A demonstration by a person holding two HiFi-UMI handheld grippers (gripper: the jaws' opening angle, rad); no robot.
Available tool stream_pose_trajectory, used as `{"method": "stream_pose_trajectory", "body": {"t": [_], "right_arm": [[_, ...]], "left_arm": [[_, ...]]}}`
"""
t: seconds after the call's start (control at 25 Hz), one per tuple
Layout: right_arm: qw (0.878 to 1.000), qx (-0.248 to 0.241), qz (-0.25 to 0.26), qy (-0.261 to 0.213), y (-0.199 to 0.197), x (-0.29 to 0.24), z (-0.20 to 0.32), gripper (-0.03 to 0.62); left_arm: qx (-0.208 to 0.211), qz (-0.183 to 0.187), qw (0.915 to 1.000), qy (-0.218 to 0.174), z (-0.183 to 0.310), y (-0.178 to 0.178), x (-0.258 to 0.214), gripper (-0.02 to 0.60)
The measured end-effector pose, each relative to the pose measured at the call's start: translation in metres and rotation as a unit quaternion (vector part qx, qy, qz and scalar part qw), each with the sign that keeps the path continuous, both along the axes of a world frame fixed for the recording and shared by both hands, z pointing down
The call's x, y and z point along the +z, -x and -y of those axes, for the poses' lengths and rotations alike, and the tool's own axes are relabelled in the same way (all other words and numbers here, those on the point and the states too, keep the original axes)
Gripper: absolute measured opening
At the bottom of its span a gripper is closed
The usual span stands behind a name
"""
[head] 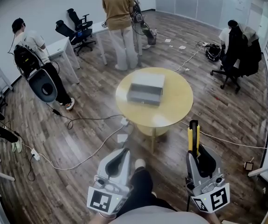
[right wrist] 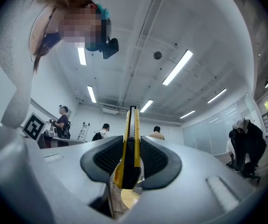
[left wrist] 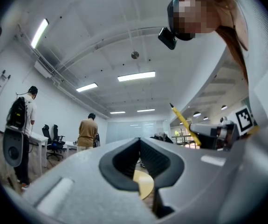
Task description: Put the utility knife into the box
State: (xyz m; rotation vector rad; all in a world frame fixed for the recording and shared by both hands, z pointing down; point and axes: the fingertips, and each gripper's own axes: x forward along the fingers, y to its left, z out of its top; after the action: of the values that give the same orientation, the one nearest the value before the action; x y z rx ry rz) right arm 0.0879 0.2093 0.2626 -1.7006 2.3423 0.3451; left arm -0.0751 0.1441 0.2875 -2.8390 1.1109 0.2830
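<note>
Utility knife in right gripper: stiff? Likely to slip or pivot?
Probably stiff: the utility knife stands straight beyond the pads of the right gripper, with no sag. Its body is slim, so it is likely light. Gripped near its lower end with most of its length free, it may pivot if bumped, and the smooth-looking yellow casing could slip.

The left gripper (head: 123, 152) and right gripper (head: 195, 154) are grey, with black ribbed fingers (right wrist: 103, 155) and black-and-white marker cubes (head: 106, 200).
</note>
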Motion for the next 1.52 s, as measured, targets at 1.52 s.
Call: {"method": "stream_pose_trajectory", "body": {"t": [1.52], "right_arm": [[1.000, 0.023, 0.013, 0.001, -0.048, -0.005, 0.322, 0.120]], "left_arm": [[0.070, 0.016, 0.9973, -0.015, 0.336, -0.079, -0.008, 0.000]]}}
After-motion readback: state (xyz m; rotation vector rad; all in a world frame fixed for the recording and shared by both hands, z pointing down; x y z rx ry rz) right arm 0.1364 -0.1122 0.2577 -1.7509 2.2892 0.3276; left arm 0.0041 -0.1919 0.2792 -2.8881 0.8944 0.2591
